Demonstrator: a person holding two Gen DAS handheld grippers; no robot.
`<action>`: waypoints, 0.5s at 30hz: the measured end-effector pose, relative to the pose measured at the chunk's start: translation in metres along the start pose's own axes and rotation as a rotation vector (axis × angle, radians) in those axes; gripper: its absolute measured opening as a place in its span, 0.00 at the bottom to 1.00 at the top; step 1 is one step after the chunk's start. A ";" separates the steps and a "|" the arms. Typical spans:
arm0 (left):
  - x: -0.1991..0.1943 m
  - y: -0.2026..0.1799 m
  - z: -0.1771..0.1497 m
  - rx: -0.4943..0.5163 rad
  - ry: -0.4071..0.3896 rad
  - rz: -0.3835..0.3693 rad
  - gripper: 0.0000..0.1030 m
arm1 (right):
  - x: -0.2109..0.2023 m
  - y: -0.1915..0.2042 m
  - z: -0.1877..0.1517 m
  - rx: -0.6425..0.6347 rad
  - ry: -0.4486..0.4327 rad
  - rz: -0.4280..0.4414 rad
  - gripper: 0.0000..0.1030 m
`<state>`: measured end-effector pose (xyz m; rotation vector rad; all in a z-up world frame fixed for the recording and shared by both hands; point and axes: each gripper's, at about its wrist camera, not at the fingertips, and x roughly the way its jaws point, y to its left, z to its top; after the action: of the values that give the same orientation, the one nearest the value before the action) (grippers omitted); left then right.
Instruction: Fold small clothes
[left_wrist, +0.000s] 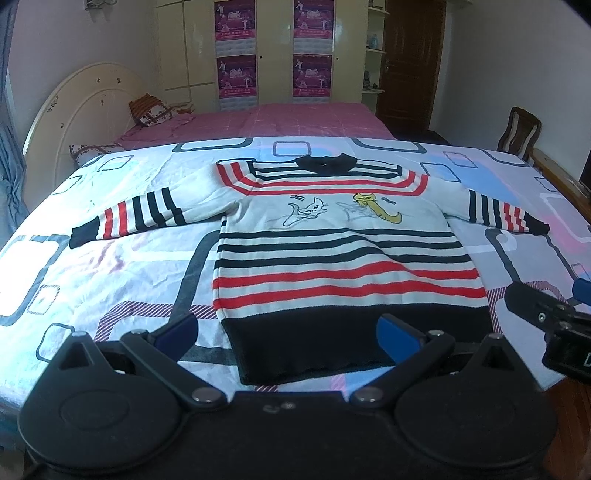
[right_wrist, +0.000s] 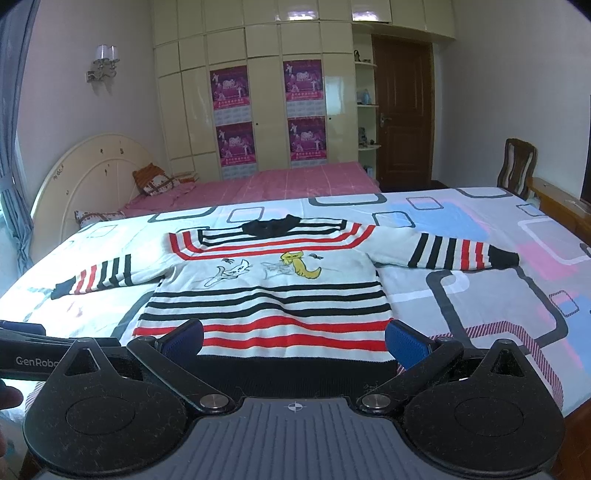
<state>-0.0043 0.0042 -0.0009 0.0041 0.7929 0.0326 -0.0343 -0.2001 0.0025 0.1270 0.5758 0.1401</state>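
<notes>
Left tongs (left_wrist: 288, 332) gaping wide, hovering over dark hem, gripping nothing. Right tongs (right_wrist: 295, 341) likewise spread, empty, hanging just above same hem. Striped sweater (left_wrist: 343, 258) lying flat, face up, sleeves stretched out, on patterned bed (left_wrist: 110, 266), collar far. Knit looking soft, light, floppy, sagging when lifted; pinching hem corners or sleeve cuffs seeming best.

A bedroom in a private home: a bed (right_wrist: 480, 280) spread with a patterned sheet stands beside a second bed (right_wrist: 295, 181) in pink with a rounded cream headboard (right_wrist: 85, 173). A tall cream wardrobe (right_wrist: 266, 92) hung with posters (right_wrist: 229, 88), a wall lamp (right_wrist: 105, 61), a wooden door (right_wrist: 402, 110) and a chair (right_wrist: 517, 162) line the walls.
</notes>
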 end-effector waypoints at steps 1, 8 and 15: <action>0.001 0.000 0.000 -0.001 0.001 0.002 1.00 | 0.000 0.001 0.000 0.000 0.000 -0.001 1.00; 0.009 0.001 0.006 -0.006 -0.002 0.007 1.00 | 0.008 0.000 0.004 -0.005 0.004 -0.004 1.00; 0.025 0.002 0.017 -0.016 0.005 0.019 1.00 | 0.026 -0.011 0.014 -0.008 0.007 -0.021 1.00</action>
<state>0.0249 0.0067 -0.0070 -0.0033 0.7980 0.0572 -0.0037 -0.2080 -0.0015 0.1129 0.5835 0.1230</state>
